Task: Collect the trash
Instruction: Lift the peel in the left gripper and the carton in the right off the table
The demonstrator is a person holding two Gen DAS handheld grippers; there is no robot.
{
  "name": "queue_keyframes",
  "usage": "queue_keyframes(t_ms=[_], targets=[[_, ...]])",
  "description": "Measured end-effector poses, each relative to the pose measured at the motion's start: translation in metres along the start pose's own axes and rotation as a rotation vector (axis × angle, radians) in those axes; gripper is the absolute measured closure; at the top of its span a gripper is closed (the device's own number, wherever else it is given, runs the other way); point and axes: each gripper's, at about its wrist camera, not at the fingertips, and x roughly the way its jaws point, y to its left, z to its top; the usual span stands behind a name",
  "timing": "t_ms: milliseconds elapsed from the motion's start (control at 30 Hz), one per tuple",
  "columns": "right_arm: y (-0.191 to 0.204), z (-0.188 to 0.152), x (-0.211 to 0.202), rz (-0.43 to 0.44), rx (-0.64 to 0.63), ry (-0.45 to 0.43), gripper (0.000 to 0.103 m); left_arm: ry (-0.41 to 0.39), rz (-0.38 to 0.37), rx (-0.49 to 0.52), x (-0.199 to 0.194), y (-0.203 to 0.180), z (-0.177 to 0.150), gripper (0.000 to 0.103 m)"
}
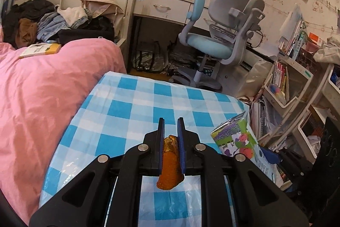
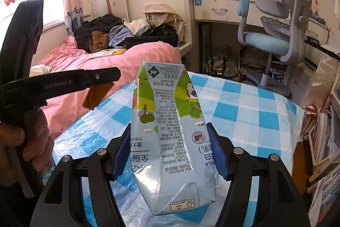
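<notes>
With the left gripper point(image 1: 171, 127) clamped on an orange wrapper point(image 1: 170, 161) and the right gripper point(image 2: 170, 148) clamped on a milk carton point(image 2: 170, 137), we hold both pieces above the checked table point(image 1: 131, 103) and judge that the next move calls for a bin, which is not in view.

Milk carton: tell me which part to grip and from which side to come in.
Grip the milk carton across its two narrow side panels, near mid-body, coming in from its base end along its length, as the right gripper does now. The long flat faces are dented and creased, so squeezing them would likely crush it further; the folded side edges look stiffer.
</notes>
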Motion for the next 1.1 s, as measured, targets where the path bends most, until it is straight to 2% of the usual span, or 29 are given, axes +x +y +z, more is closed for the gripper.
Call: queue_keyframes(t_ms=[300, 633, 1100], targets=[[0.011, 0.006, -0.014, -0.009, -0.023, -0.055, 0.038, -0.048, 0.052, 0.041, -0.024, -0.003, 0.002, 0.091], [0.029, -0.004, -0.037, 0.014, -0.002, -0.101, 0.038, -0.101, 0.085, 0.108, -0.063, -0.016, -0.007, 0.091], [0.046, -0.032, -0.072, 0.034, 0.072, -0.138, 0.038, -0.087, 0.077, 0.116, -0.107, -0.027, -0.046, 0.091]])
